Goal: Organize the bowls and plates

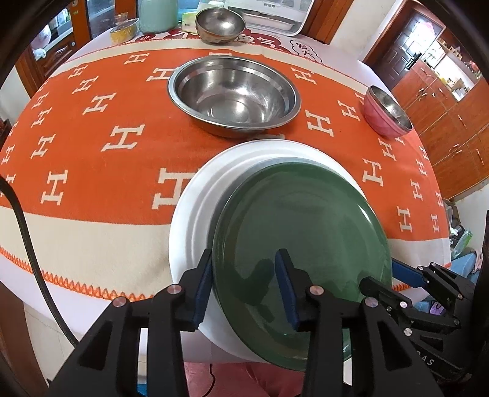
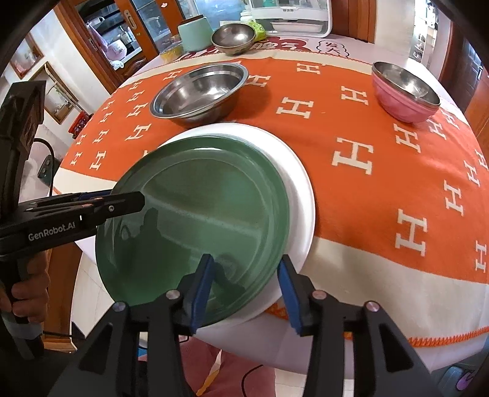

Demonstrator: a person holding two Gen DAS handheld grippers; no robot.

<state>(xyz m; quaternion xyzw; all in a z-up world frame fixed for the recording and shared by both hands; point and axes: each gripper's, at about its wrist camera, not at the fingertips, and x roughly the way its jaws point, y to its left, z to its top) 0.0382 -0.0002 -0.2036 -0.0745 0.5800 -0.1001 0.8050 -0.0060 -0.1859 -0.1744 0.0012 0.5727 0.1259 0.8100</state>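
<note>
Left-wrist view: the green plate (image 1: 302, 244) lies stacked on the white plate (image 1: 195, 220) at the near edge of the counter (image 1: 91, 232), which is draped in an orange cloth (image 1: 91, 152) patterned with white H figures. Both plates overhang the counter edge toward the viewer. The left gripper (image 1: 244, 287) stands with its jaws parted, one blue pad outside the green plate's rim on the left and the other over the plate's face; whether either pad touches the plate cannot be told. The right gripper (image 1: 409, 274) reaches in from 4 o'clock of the green plate, its jaws straddling the rim. From the plates, a large steel bowl (image 1: 233, 94) sits at 12 o'clock, just beyond the white plate's far rim; a pink bowl (image 1: 386, 111) with a steel lining sits at 2 o'clock, well apart; a smaller steel bowl (image 1: 220, 24) lies farther off at 12 o'clock, near the far edge. Right-wrist view: the right gripper (image 2: 244, 290) is open, its left pad over the green plate (image 2: 195, 220) and its right pad beside the rim of the white plate (image 2: 299, 195); contact cannot be judged. The left gripper (image 2: 134, 198) enters from 9 o'clock, its jaws seen edge-on at the green plate's rim, so their state cannot be read from here. The steel bowl (image 2: 198, 91) lies at 12 o'clock and the pink bowl (image 2: 403, 94) at 2 o'clock.
</note>
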